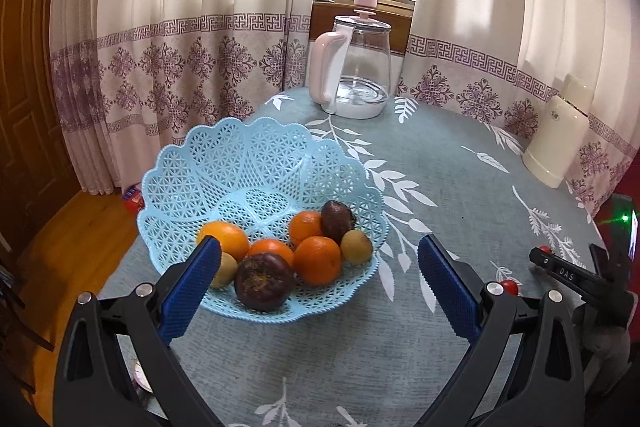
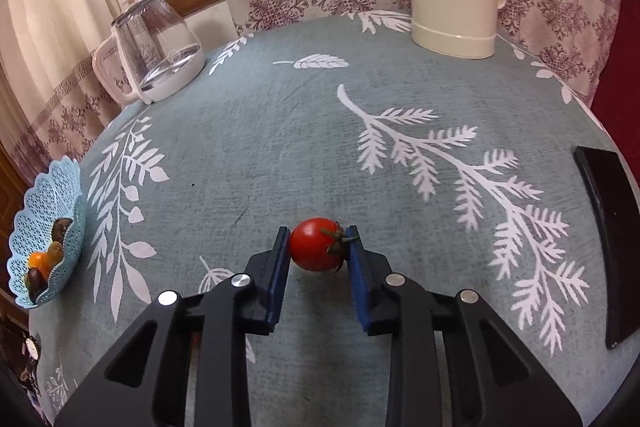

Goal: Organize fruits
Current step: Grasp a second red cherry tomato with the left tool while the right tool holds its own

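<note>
Resting on the desk (image 2: 280, 131), the small, light, soft-skinned tomato (image 2: 316, 244) is being pinched across its middle, probably gently, by the right gripper (image 2: 318, 241), while the left gripper (image 1: 318, 259) is being held wide near the basket (image 1: 224, 163).

A matt woven tablecloth (image 2: 280, 147) is covering the table. At nine o'clock a perforated plastic basket (image 2: 72, 187) is sitting; at eleven, a clear glass kettle (image 2: 160, 39) is gleaming. The glossy, smooth tomato (image 2: 314, 245) is shining between ribbed blue pads (image 2: 280, 267).

Black tongs (image 2: 318, 247), blue ribbed pads (image 1: 192, 287), silver screws.
</note>
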`<move>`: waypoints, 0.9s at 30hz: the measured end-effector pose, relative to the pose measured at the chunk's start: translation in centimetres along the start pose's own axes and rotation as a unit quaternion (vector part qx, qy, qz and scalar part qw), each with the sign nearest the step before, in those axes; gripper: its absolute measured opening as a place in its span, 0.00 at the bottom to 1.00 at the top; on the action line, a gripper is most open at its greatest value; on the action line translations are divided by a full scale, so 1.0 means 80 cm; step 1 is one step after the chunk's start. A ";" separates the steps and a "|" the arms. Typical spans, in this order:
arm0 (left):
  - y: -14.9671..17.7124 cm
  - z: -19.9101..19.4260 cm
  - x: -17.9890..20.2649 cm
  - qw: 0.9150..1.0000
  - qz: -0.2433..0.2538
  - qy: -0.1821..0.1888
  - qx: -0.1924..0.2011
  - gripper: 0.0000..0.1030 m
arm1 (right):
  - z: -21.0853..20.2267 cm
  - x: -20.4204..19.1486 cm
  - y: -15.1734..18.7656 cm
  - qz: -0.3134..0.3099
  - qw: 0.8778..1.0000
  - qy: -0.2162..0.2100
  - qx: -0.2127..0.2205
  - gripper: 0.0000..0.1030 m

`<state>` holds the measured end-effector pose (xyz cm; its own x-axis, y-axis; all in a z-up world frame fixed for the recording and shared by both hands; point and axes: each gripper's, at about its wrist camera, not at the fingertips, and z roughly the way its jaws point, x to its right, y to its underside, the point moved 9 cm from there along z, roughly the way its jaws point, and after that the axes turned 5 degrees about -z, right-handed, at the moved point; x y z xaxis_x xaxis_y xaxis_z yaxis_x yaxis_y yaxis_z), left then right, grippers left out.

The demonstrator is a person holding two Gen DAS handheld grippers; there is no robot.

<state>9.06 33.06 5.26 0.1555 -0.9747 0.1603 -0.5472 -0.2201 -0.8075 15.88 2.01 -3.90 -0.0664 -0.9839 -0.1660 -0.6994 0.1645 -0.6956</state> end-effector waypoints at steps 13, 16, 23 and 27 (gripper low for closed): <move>0.024 0.005 0.093 0.997 0.073 0.037 -0.014 0.97 | -0.020 0.026 0.003 0.024 0.999 -0.001 0.026 0.27; 0.038 0.016 0.121 0.994 0.094 0.051 -0.028 0.97 | -0.021 0.029 0.006 0.025 0.999 -0.001 0.029 0.27; 0.077 0.050 0.182 0.984 0.136 0.087 -0.071 0.95 | -0.024 0.030 0.006 0.028 0.999 0.000 0.037 0.27; 0.091 0.064 0.201 0.980 0.142 0.102 -0.093 0.87 | -0.024 0.033 0.006 0.034 0.999 -0.003 0.037 0.27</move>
<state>11.76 15.96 -0.96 -0.1808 -0.9811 0.0695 -0.6877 0.0756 -0.7220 13.99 -0.60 -3.33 -0.1076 -0.9698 -0.2189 -0.6393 0.2361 -0.7318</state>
